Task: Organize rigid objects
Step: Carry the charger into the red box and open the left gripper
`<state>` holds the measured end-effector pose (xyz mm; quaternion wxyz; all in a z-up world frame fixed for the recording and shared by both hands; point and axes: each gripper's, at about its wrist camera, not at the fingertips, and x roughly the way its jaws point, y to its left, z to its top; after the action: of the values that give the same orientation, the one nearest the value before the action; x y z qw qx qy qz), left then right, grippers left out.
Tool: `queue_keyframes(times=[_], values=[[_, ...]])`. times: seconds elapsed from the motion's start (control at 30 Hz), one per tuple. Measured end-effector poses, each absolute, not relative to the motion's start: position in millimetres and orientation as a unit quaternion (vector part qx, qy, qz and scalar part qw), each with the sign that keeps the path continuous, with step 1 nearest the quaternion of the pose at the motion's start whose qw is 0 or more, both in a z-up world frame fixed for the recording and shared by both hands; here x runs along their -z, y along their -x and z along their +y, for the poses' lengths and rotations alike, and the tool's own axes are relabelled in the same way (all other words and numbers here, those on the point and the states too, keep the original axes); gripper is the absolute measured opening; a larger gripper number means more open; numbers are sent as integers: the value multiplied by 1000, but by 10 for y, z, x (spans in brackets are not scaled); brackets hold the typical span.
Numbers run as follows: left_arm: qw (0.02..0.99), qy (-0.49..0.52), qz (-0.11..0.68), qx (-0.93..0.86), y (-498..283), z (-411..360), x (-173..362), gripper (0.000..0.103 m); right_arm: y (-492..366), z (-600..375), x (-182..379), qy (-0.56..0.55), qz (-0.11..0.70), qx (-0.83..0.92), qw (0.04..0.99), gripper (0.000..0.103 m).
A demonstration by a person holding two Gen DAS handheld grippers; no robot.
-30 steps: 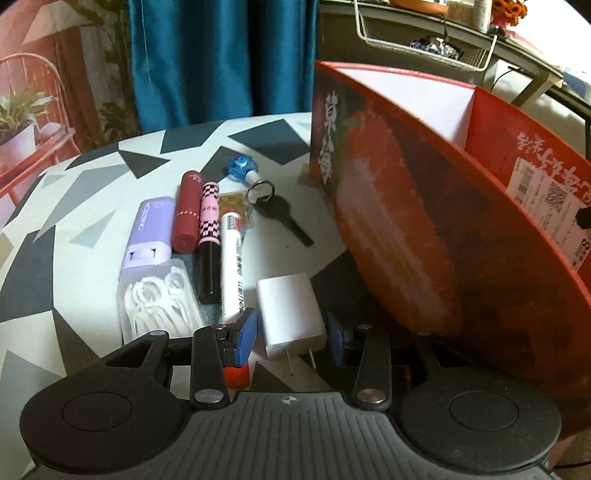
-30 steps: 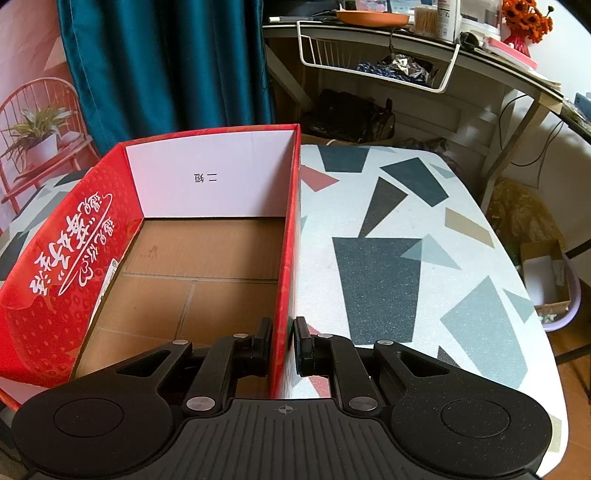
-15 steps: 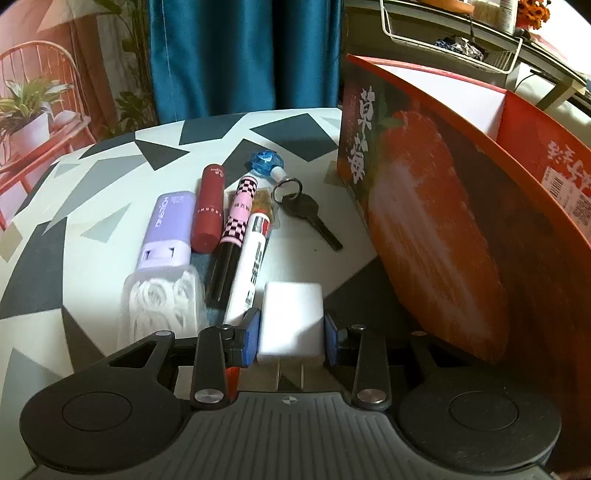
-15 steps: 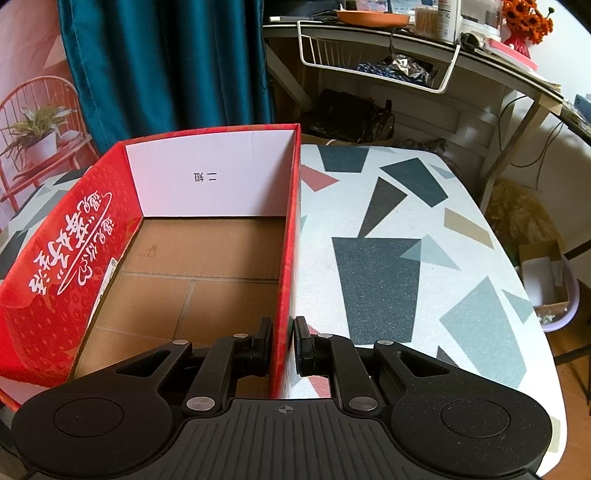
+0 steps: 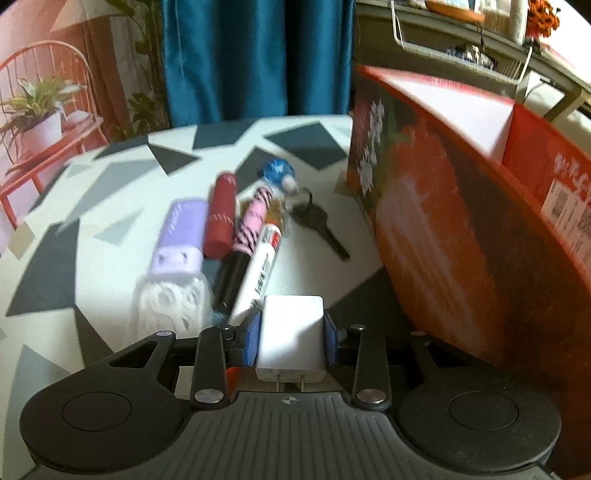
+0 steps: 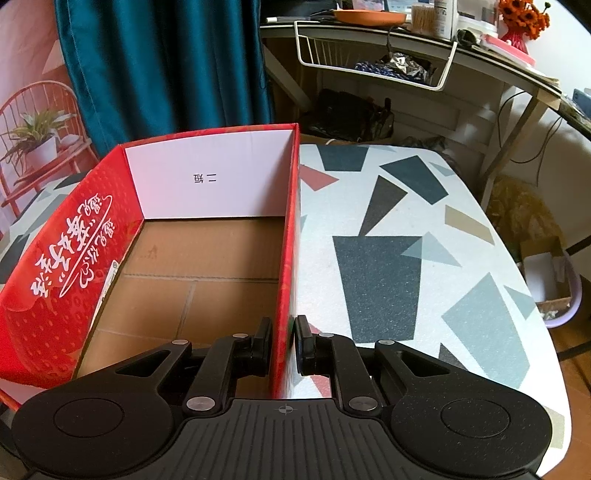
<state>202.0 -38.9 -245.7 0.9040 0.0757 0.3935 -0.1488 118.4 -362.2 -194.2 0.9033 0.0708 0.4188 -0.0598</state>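
Left wrist view: left gripper (image 5: 292,341) clamped on white charger (image 5: 291,338) over terrazzo-patterned table (image 5: 55,266), teal curtain (image 5: 255,55) behind; right gripper (image 6: 283,345) pinching red box (image 6: 55,258) wall.

A blue curtain (image 6: 162,70) hangs at the far side. Left of it a red chair (image 6: 40,122) carries a potted plant (image 6: 37,140). Far right, a white wire basket (image 6: 373,55) hangs under a shelf (image 6: 491,66), which holds an orange dish (image 6: 369,15) and orange flowers (image 6: 522,18). A cardboard box (image 6: 546,273) sits on the floor at right.

right claw (image 6: 283,345) clamping red box (image 6: 290,240) wall
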Motion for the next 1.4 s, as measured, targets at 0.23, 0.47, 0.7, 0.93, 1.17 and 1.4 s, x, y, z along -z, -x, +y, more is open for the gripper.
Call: queue_keyframes(times=[0.23, 0.47, 0.7, 0.93, 1.17, 1.4], values=[[920, -82, 345, 167, -2054, -400, 2042, 37, -1191, -3611, 1942, -70, 418, 61, 904, 12], [927, -101, 296, 208, -2153, -667, 1679, 37, -1193, -3631, 1942, -70, 418, 60, 904, 11], [922, -119, 270, 249, -2293, -1001, 1513, 37, -1193, -3615, 1944, -58, 412, 53, 908, 11], [912, -145, 256, 285, -2489, -1371, 1483, 37, -1217, -3622, 1944, -53, 413, 48, 908, 11], [901, -175, 273, 288, -2658, -1653, 1719, 37, -1233, -3631, 1949, -51, 413, 44, 908, 12], [895, -181, 287, 290, -2741, -1635, 1833, 37, -1234, -3639, 1952, -51, 413, 40, 908, 12]])
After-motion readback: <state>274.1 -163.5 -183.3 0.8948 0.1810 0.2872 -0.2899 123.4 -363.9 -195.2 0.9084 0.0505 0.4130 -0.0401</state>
